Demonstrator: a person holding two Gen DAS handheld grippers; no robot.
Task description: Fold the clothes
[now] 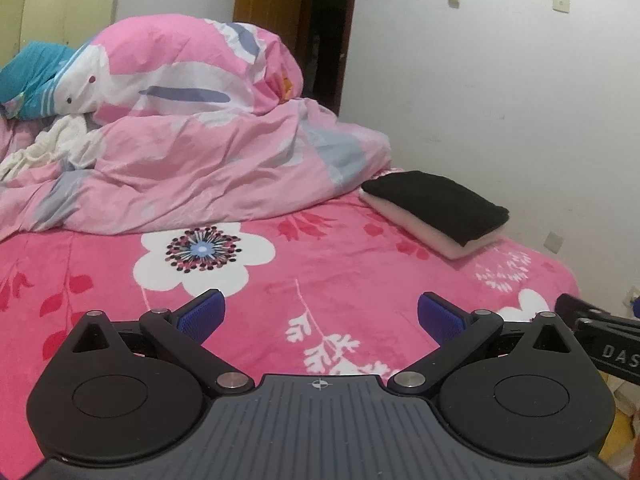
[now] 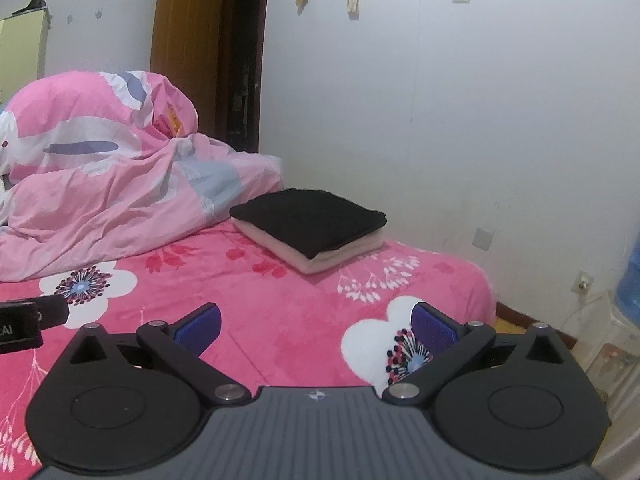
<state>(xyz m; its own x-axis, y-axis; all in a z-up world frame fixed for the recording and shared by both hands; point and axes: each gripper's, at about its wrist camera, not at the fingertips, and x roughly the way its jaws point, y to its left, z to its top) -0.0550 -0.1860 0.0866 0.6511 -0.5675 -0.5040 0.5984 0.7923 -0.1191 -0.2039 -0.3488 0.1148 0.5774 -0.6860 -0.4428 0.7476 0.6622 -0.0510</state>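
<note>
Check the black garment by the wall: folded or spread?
Folded. The black garment is a compact squared block with neat edges, stacked on a folded pale one on the bed. Neither tool touches it.

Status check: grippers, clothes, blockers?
Left gripper open, empty. Right gripper open, empty. Black garment folded atop pale garment on bed. Nothing in the way.

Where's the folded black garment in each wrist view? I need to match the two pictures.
Left wrist: black garment right of centre at mid-height, on a pale folded piece near the wall.
Right wrist: black garment near the centre, on the same pale piece.
Shared landmark: the pink duvet heaped just left of it in both views.
</note>
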